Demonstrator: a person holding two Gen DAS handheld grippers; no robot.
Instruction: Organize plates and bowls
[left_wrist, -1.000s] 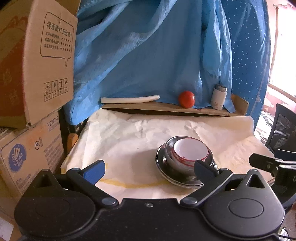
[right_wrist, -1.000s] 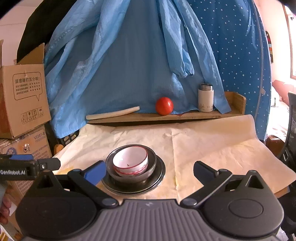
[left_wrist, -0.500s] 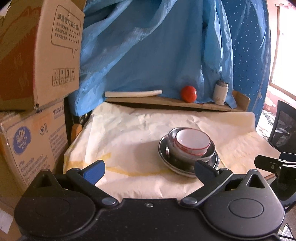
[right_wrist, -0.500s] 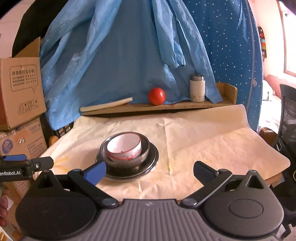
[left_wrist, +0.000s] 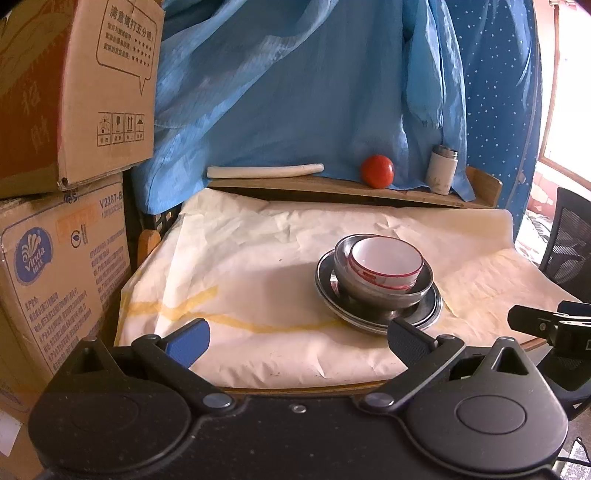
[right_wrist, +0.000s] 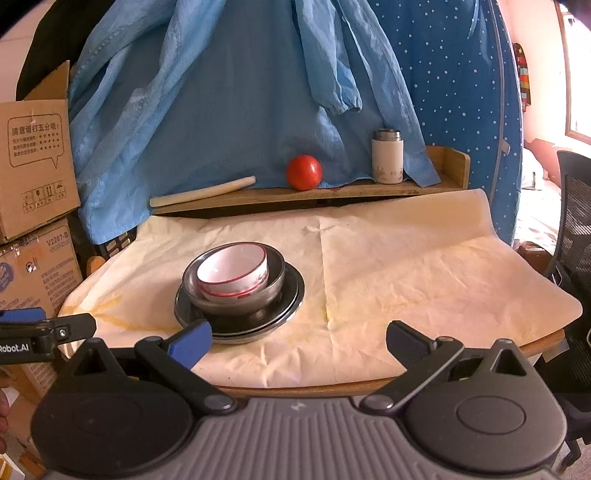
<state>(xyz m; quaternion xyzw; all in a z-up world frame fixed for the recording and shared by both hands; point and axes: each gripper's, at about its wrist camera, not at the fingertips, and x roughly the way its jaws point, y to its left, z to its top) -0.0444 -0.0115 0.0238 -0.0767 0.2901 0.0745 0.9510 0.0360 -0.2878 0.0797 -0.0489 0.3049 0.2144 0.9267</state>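
stack (right_wrist: 240, 291) (white bowl in steel bowl on plates) sits lower left of centre in right view, just past right gripper (right_wrist: 299, 341) blue finger. left gripper (left_wrist: 299, 341) further off. both spread wide, empty.

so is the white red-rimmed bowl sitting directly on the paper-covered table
No, the white red-rimmed bowl sits inside a steel bowl, which rests on stacked steel plates.

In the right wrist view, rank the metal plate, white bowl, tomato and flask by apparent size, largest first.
1. metal plate
2. white bowl
3. flask and tomato: close in size and farther back, so I won't rank them.
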